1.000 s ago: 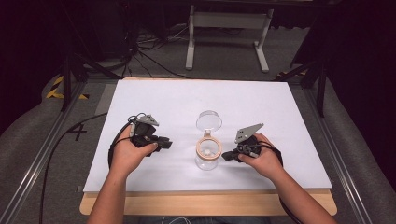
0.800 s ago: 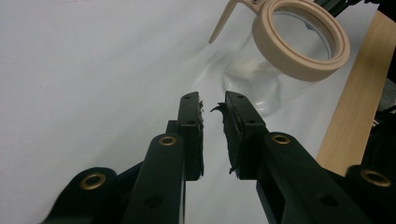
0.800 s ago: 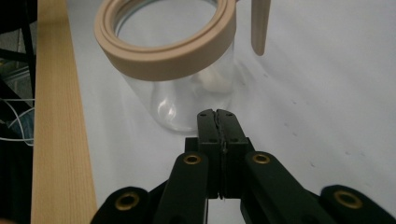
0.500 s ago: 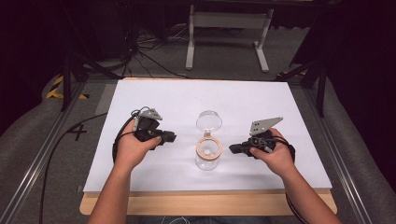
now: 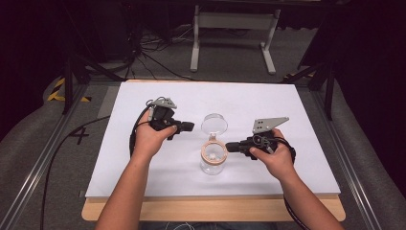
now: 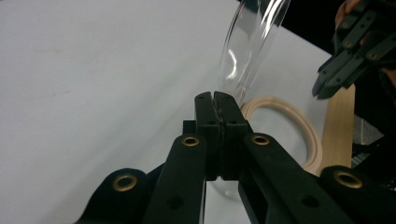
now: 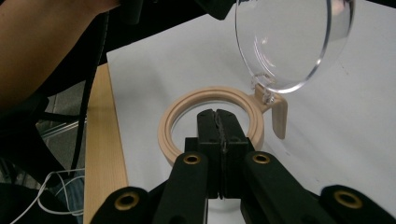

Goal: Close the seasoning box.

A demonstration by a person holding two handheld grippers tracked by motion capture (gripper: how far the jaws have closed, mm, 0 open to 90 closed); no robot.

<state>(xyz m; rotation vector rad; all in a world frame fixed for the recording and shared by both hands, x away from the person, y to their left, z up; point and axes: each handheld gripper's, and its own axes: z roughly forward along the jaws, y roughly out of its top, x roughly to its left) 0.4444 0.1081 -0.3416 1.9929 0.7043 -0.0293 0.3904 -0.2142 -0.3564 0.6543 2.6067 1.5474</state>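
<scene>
From above, a clear jar (image 5: 213, 160) with a tan rim and its round lid (image 5: 214, 123) tipped up open stands mid-counter (image 5: 297, 110), between the left tongs (image 5: 187, 127) and right tongs (image 5: 231, 146), each near it but apart. In the left gripper view, the left tongs (image 6: 215, 98) are pressed together, empty, beside the lid (image 6: 252, 42). In the right gripper view, the right tongs (image 7: 215, 114) are likewise closed and empty, before the jar's rim (image 7: 211, 119).

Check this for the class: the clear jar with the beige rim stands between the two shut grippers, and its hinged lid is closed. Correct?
Not quite. The jar does stand between the shut left gripper and right gripper, but its hinged lid is swung open, standing up from the beige rim, as the right gripper view shows.
</scene>
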